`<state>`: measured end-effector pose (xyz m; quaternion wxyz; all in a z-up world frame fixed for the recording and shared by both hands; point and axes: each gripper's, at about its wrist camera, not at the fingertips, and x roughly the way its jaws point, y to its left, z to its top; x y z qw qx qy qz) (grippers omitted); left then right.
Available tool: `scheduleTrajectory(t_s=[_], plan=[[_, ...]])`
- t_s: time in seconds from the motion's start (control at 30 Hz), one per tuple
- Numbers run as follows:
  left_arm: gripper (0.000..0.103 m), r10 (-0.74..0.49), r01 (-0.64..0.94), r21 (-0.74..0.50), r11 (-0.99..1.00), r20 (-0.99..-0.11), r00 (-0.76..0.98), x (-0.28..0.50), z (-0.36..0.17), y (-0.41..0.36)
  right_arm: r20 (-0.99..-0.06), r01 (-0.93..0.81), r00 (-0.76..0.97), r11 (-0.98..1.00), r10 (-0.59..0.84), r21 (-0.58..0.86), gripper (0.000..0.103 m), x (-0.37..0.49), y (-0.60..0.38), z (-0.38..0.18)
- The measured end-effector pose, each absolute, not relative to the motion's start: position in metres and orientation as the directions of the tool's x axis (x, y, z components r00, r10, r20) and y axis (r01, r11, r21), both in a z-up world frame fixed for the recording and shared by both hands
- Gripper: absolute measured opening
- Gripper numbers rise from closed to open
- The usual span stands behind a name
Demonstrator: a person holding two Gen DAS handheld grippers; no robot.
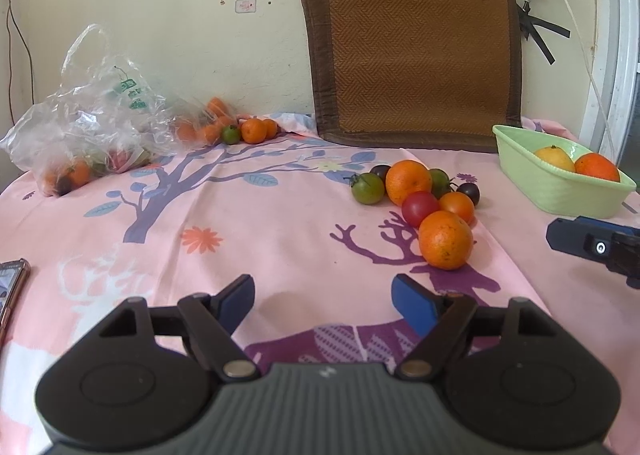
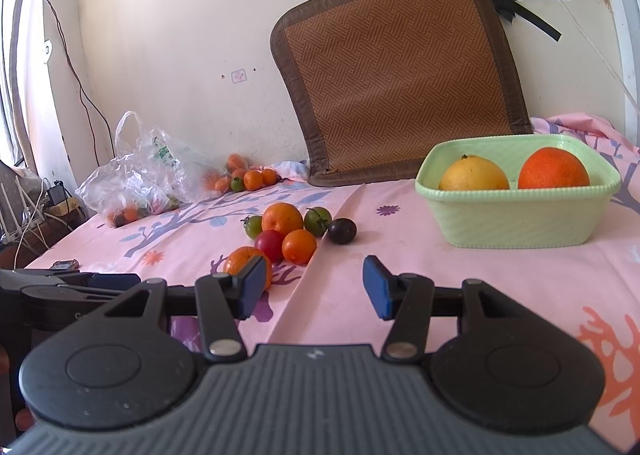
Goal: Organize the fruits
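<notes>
We hold both tools low over the pink printed cloth [image 1: 280,215], and both are released: the left gripper [image 1: 324,305] has its blue pads spread wide with nothing between them, and the right gripper [image 2: 314,287] is likewise parted and empty. Just ahead and right of the left one lies the nearest orange [image 1: 446,240], the front of a loose cluster with a red tomato [image 1: 420,208], a green tomato [image 1: 368,188] and a dark one [image 2: 342,230], possibly a plum; the view is too soft to say. Far right sits the green basket [image 2: 516,223], already holding a yellow citrus [image 2: 474,173] and a large orange [image 2: 554,169]. A plastic bag [image 1: 92,123] with more fruit lies far left. We judge the oranges firm, round and prone to roll, best pinched across the widest middle; the tomatoes are softer and want a gentler squeeze.
</notes>
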<state>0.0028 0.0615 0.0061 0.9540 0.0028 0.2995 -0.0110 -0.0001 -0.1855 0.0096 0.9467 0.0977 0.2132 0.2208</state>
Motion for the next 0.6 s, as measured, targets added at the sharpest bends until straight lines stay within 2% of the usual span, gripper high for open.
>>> scheduleTrajectory(t_s=[0.6], plan=[[0.078, -0.037, 0.041, -0.006, 0.999, -0.568, 0.822, 0.0015, 0.0064, 0.0598, -0.360, -0.377, 0.812, 0.883, 0.460, 0.280, 0.056, 0.0000, -0.1854, 0.0103]])
